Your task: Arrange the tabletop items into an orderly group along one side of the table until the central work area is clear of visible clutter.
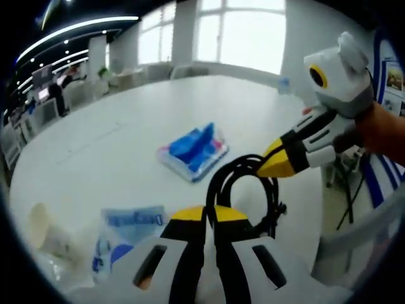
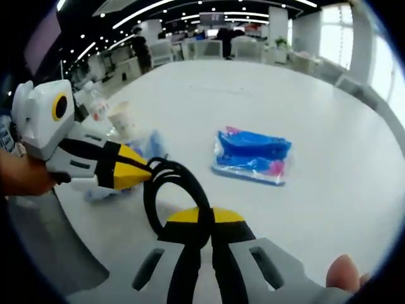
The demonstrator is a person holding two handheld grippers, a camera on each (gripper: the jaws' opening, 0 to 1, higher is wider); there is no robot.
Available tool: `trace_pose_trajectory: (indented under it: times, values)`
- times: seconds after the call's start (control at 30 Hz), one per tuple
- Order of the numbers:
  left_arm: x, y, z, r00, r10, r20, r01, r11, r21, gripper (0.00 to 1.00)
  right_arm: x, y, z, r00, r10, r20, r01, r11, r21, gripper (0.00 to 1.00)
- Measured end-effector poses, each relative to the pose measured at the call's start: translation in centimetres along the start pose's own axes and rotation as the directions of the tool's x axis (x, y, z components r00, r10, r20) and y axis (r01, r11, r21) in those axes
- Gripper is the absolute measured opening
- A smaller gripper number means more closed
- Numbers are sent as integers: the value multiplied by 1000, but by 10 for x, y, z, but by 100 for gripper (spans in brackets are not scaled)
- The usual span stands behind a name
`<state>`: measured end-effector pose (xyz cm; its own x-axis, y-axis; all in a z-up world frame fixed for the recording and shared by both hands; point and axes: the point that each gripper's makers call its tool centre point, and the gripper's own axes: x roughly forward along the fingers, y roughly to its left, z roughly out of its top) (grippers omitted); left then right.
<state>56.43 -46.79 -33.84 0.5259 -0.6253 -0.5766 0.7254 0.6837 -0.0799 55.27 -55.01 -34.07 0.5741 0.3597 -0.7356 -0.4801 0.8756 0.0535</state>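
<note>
A coiled black cable (image 1: 243,190) lies near the table's edge, and both grippers hold it. In the left gripper view my left gripper (image 1: 209,212) is shut on the coil's near loop, while the right gripper (image 1: 273,163) comes in from the right with its yellow tips closed on the coil's far side. In the right gripper view the black cable (image 2: 166,190) rises from between the shut jaws of my right gripper (image 2: 204,216), and the left gripper (image 2: 140,172) pinches the loop from the left. A blue packet (image 1: 193,149) (image 2: 253,155) lies flat just beyond.
A paper cup (image 1: 43,229) (image 2: 120,120) and a blue-and-white pouch (image 1: 130,229) (image 2: 152,142) lie beside the cable. A water bottle (image 2: 95,104) stands behind the cup. The round white table (image 1: 126,120) stretches away, with chairs and desks beyond it. A fingertip (image 2: 345,269) shows at the bottom right.
</note>
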Motion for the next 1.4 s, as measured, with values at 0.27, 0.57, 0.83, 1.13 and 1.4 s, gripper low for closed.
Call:
trace_pose_trajectory:
  times: [0.27, 0.57, 0.83, 1.13, 1.4]
  values:
    - [18, 2, -11, 999, 0, -39, 0, 1000, -5, 1, 20, -11, -12, 999, 13, -52, -13, 1000, 10, 4]
    - [36, 13, -21, 997, 7, -83, -9, 1000, -17, 2, 41, -18, -9, 996, 18, -85, -19, 1000, -17, 5]
    - [44, 15, -28, 994, 8, -105, -9, 1000, -14, 3, 54, -22, -16, 993, 19, -114, -22, 999, -24, 5]
    - [47, 14, -27, 995, 7, -104, -7, 1000, -1, 4, 55, -24, -18, 992, 25, -121, -27, 1000, -14, 7]
    - [41, 14, -24, 995, 22, -94, -19, 999, 34, 9, 47, -24, -13, 996, 8, -86, -10, 1000, -28, 14]
